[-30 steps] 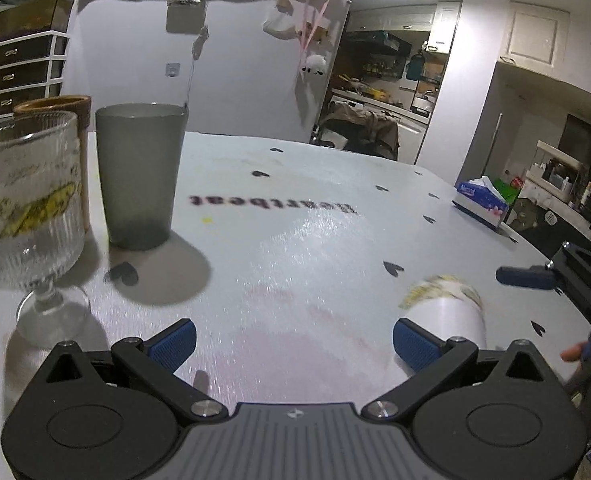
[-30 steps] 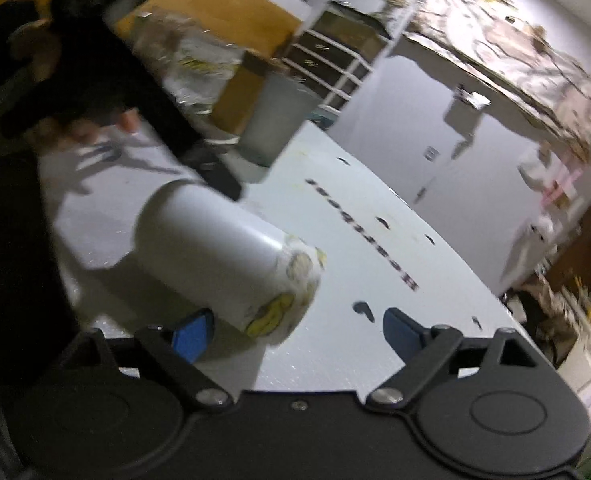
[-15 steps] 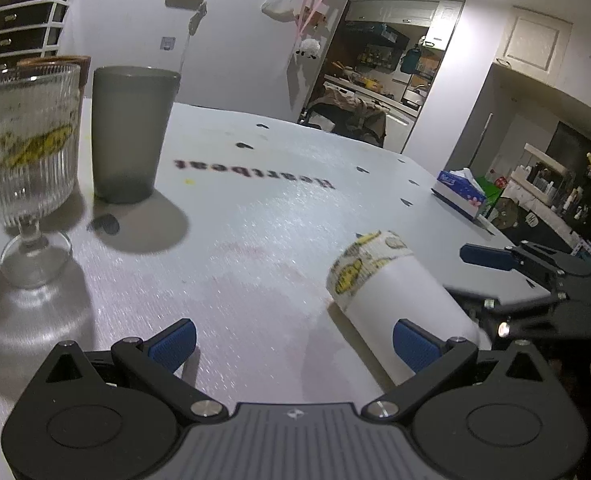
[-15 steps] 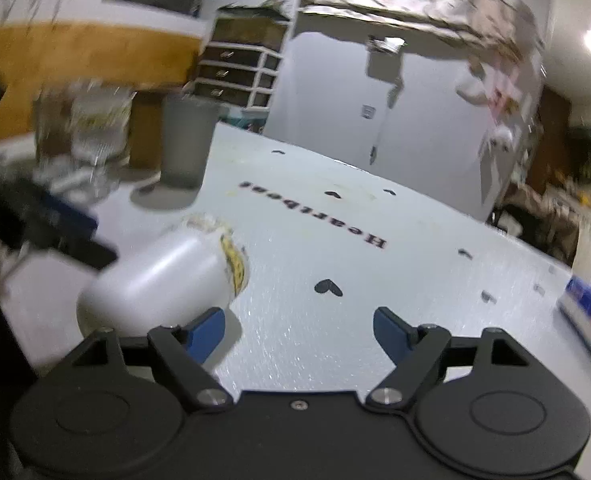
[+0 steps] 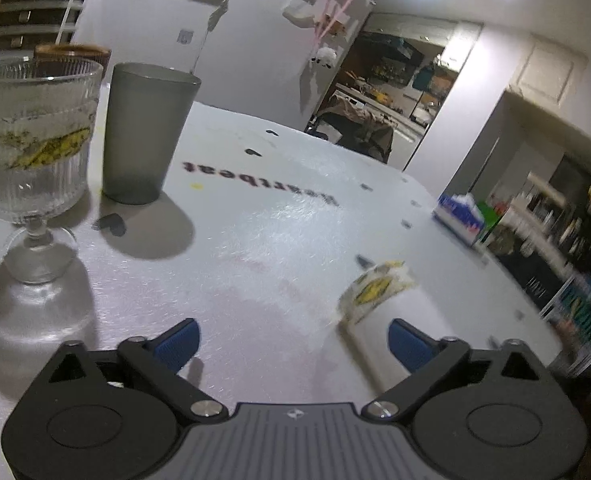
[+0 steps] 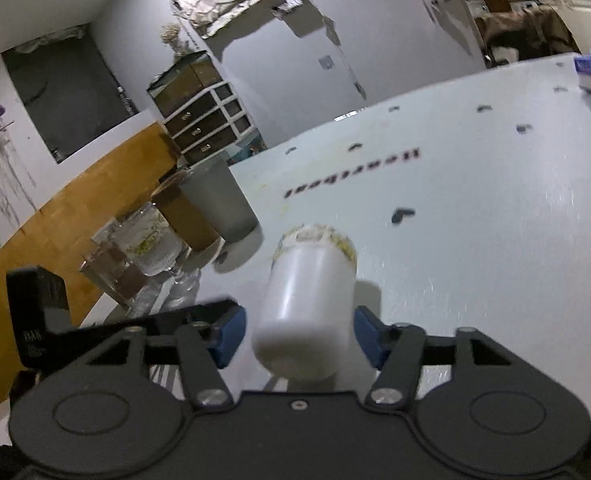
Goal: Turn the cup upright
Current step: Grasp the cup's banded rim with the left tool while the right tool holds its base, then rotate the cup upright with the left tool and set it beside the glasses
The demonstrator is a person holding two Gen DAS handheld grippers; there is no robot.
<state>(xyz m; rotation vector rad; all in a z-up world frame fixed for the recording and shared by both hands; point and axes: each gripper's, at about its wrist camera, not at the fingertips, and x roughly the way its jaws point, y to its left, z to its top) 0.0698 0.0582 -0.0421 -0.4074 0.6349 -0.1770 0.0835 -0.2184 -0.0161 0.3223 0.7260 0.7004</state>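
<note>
A white cup (image 6: 309, 300) with a yellow-patterned rim lies on its side on the white table (image 6: 475, 232), base toward the right wrist camera. My right gripper (image 6: 297, 334) is open with its blue pads either side of the cup's base end; contact is not clear. In the left wrist view the cup (image 5: 379, 300) lies at the lower right, partly behind the right finger. My left gripper (image 5: 291, 338) is open and empty, low over the table, left of the cup.
A ribbed stemmed glass (image 5: 31, 152), a grey tumbler (image 5: 143, 132) and a brown cup (image 5: 71, 54) stand at the table's left. A tissue box (image 5: 461, 216) sits at the far right edge. The left gripper's body (image 6: 39, 320) shows left of the cup.
My right gripper has swung round behind the cup, so the cup now lies between its fingers. The left gripper has shifted a little, and the right gripper has left its view.
</note>
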